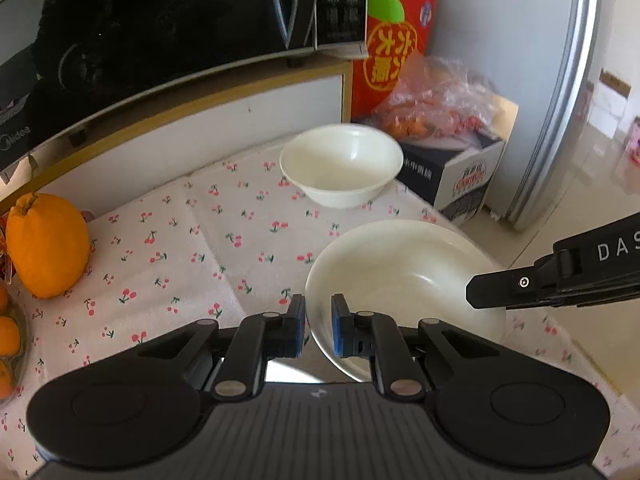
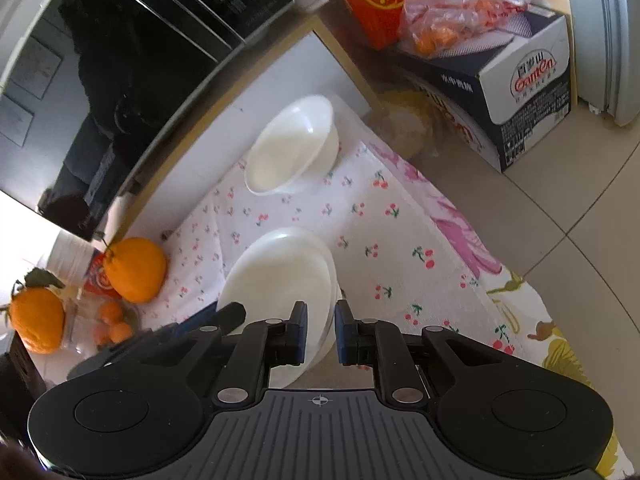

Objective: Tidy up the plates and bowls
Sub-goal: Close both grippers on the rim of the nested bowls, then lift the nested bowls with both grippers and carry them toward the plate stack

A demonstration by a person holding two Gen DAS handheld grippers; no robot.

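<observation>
Left wrist view: we see our left gripper pinching the near rim of a glossy white plate between its blue-padded fingers.
Right wrist view: our right gripper clamps the opposite rim of that plate; here its edge looks layered, and we cannot tell whether it is one plate or several.
Bowl: a smooth, round white bowl sits on the cloth beyond the plate, well apart from it.
Cloth: a soft white tablecloth printed with small cherries lies under the plate.
Fruit: a large, dimpled orange citrus stands left of the plate.
Bag: a crinkled clear plastic bag rests on a carton beyond the bowl.
</observation>
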